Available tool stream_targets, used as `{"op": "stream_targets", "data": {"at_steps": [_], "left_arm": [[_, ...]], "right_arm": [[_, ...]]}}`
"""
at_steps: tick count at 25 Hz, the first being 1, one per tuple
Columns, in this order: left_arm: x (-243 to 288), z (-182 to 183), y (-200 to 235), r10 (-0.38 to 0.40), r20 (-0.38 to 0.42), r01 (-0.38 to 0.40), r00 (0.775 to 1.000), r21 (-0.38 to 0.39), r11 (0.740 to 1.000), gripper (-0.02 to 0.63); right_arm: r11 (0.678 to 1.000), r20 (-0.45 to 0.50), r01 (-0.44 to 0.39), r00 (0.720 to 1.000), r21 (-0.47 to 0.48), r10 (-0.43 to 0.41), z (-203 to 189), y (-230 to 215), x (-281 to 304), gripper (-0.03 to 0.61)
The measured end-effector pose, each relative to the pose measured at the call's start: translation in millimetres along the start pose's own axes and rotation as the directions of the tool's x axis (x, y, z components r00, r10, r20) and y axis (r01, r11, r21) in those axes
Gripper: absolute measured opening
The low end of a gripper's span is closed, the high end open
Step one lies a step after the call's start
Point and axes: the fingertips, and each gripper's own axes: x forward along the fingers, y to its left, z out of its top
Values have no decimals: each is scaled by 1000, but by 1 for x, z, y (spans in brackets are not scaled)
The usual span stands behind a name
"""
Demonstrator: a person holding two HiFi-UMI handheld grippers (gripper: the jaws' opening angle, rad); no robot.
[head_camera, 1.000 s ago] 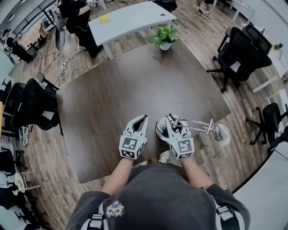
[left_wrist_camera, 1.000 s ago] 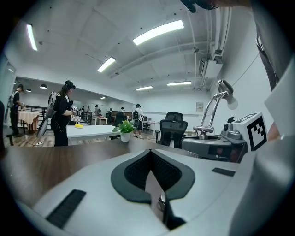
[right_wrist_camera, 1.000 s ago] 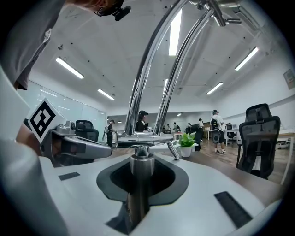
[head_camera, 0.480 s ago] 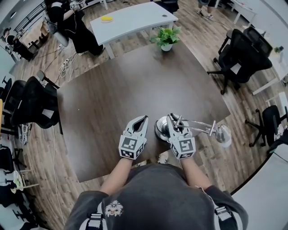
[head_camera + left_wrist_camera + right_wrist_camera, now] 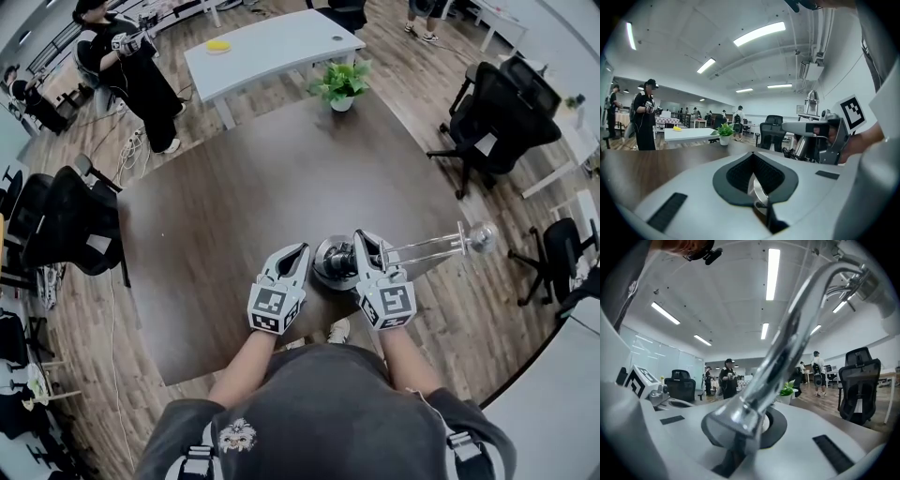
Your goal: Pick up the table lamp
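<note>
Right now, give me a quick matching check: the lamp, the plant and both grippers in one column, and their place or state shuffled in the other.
1. lamp
2. plant
3. left gripper
4. right gripper

A. shut, empty, left of the lamp's base
B. at the far edge of the table
C. shut on the lamp's arm
D. chrome, head out to the right in the head view

Pairs: 1-D, 2-B, 3-A, 4-C

A dark wooden table (image 5: pixel 281 187) carries 1 potted plant (image 5: pixel 341 84).
</note>
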Motion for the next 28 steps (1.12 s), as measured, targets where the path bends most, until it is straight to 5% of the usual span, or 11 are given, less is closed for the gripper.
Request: {"op": "stream_targets", "data": {"at_steps": [8,28], "left_arm": [[-3,4,-7,-4,13,4,1000,8,1000,8],[-13,28,-12,-3,64,1,998,27,1000,8]], "right_arm": [[998,-10,-53,999,-24,53,14,16,-1,21],[1000,34,-1,999,-10,2,65,6,-10,22]]}}
